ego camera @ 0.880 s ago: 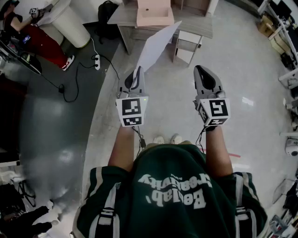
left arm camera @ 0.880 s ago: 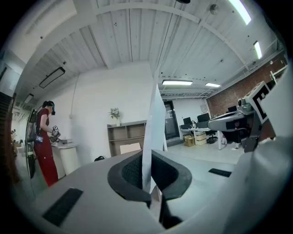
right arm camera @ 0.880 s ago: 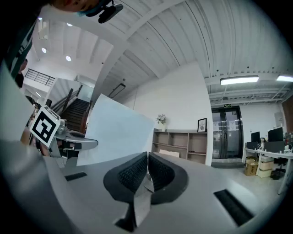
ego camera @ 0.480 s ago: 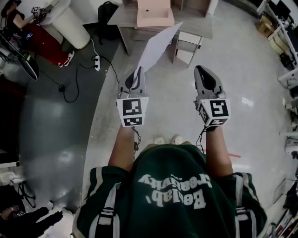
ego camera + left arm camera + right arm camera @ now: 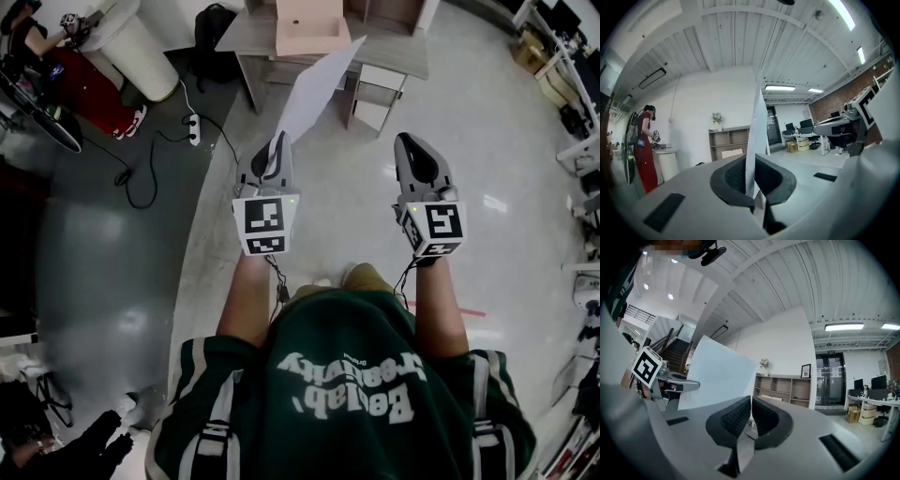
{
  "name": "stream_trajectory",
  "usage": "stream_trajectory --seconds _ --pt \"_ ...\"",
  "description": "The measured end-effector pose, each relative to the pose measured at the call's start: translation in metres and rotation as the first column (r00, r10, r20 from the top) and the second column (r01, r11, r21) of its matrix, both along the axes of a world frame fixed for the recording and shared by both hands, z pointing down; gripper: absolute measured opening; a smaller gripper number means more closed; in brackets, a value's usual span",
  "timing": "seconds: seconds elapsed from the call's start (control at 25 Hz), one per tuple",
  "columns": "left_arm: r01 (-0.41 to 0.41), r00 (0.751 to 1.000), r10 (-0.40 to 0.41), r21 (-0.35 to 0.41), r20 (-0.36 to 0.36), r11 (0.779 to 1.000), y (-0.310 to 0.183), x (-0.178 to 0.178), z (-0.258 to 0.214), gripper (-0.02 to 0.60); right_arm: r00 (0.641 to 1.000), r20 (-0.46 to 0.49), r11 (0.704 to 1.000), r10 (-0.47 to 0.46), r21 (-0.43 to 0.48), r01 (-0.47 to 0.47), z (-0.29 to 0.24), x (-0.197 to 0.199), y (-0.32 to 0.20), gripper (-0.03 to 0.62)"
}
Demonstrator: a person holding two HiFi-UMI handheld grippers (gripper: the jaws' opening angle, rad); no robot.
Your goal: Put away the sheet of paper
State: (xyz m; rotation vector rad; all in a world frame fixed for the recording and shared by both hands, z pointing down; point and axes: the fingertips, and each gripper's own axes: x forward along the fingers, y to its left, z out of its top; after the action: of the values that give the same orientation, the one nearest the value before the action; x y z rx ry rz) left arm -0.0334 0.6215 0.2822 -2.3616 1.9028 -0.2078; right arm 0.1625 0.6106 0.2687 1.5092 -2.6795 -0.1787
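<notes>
The white sheet of paper (image 5: 314, 92) stands up from my left gripper (image 5: 274, 142), which is shut on its lower corner; the sheet slants away toward the desk. In the left gripper view the paper (image 5: 758, 126) shows edge-on, pinched between the black pads of the left gripper (image 5: 751, 174). My right gripper (image 5: 407, 141) is held level beside the left, shut, with nothing in it. In the right gripper view the right gripper (image 5: 751, 414) has its pads together, and the sheet (image 5: 717, 376) rises at the left above the left gripper (image 5: 661, 378).
Ahead stands a wooden desk (image 5: 246, 36) with a pink box (image 5: 309, 23) on it, and a small white drawer unit (image 5: 378, 92) beside it. A person in red (image 5: 84, 80), a white cylinder (image 5: 141, 42) and a power strip with cables (image 5: 194, 124) lie left. An open shelf unit (image 5: 783, 390) stands against the far wall.
The person carrying the grippers has stepped forward: one knee now shows ahead of the shirt. Both grippers keep their pose, the paper still pinched in the left.
</notes>
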Motion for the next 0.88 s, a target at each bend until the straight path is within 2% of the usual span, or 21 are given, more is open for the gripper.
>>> stream_trajectory --seconds 0.4,0.88 --pt "-0.004 1.0 0.003 -0.017 -0.003 1.0 -0.059 -0.006 0.009 0.017 1.0 -0.019 1.0 -0.002 0.0 0.002 0.009 -0.005 -0.058 0.037" --pt "0.034 0.999 -0.034 -0.032 0.009 0.999 -0.206 0.004 0.008 0.017 0.999 0.007 0.999 -0.036 -0.002 0.036 0.008 0.012 -0.221 0.037"
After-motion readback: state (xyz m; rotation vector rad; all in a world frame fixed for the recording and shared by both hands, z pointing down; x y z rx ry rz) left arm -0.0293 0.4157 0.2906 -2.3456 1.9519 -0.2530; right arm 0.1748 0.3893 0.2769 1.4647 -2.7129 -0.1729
